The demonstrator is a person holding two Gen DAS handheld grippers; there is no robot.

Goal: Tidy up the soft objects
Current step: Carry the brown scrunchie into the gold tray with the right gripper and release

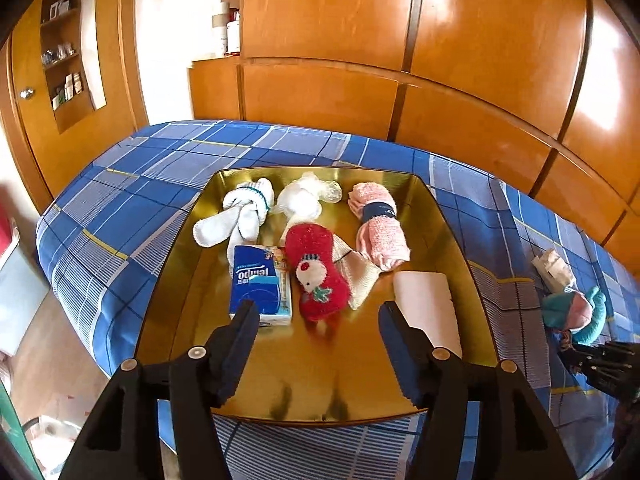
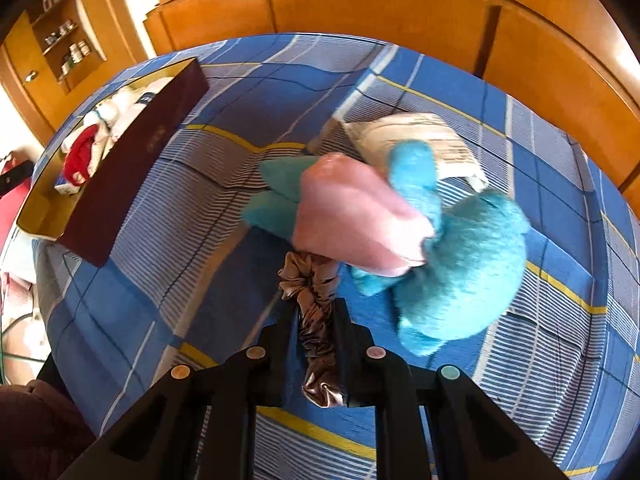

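A gold tray point(image 1: 448, 240) on the bed holds white socks point(image 1: 240, 212), a white bundle point(image 1: 300, 198), a rolled pink towel point(image 1: 380, 232), a red plush sock point(image 1: 318, 276), a blue tissue pack point(image 1: 256, 286) and a pink roll point(image 1: 430, 308). My left gripper point(image 1: 316, 316) is open and empty above the tray's near part. My right gripper point(image 2: 312, 304) is shut on a grey satin scrunchie point(image 2: 310, 284), beside a teal and pink soft toy point(image 2: 400, 220) on the bed. The toy point(image 1: 572, 308) and right gripper point(image 1: 576, 354) also show in the left wrist view.
The bed has a blue plaid sheet point(image 1: 140, 184). A white paper packet point(image 2: 420, 136) lies behind the toy. In the right wrist view the tray point(image 2: 132, 164) shows a dark red outer wall at far left. Wooden wardrobe panels point(image 1: 440, 40) stand behind the bed.
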